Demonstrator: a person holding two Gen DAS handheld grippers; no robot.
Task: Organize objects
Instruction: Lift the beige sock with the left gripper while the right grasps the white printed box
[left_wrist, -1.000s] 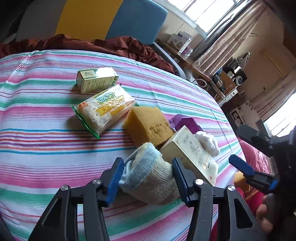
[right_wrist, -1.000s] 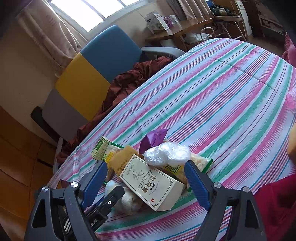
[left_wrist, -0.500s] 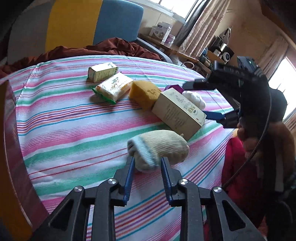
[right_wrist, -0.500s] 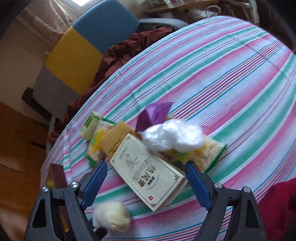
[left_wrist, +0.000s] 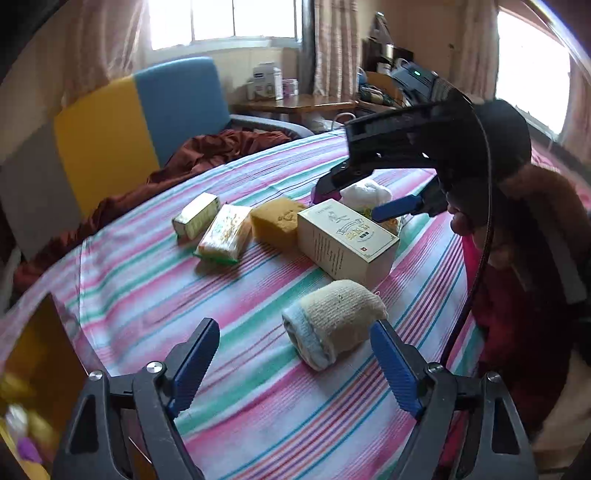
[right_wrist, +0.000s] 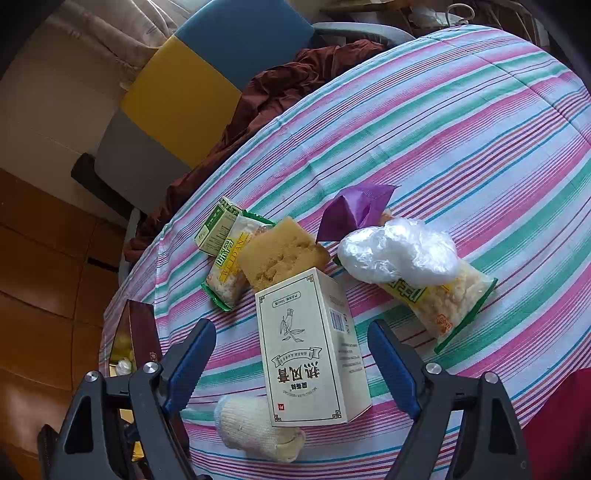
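I find my left gripper (left_wrist: 291, 363) released, jaws spread wide; the rolled cream-and-blue knitted sock (left_wrist: 332, 323) lies on the striped pink-and-green tablecloth (left_wrist: 147, 280) between its fingers, touching neither clearly. My right gripper (right_wrist: 291, 363) is likewise released, straddling the cream rectangular cardboard box (right_wrist: 314, 350), gripping nothing.

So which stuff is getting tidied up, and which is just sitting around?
Being tidied: sock, white box, sponge, snack packs, green box, plastic bag, purple wrapper.

Just there: chair, red blanket, striped cloth.
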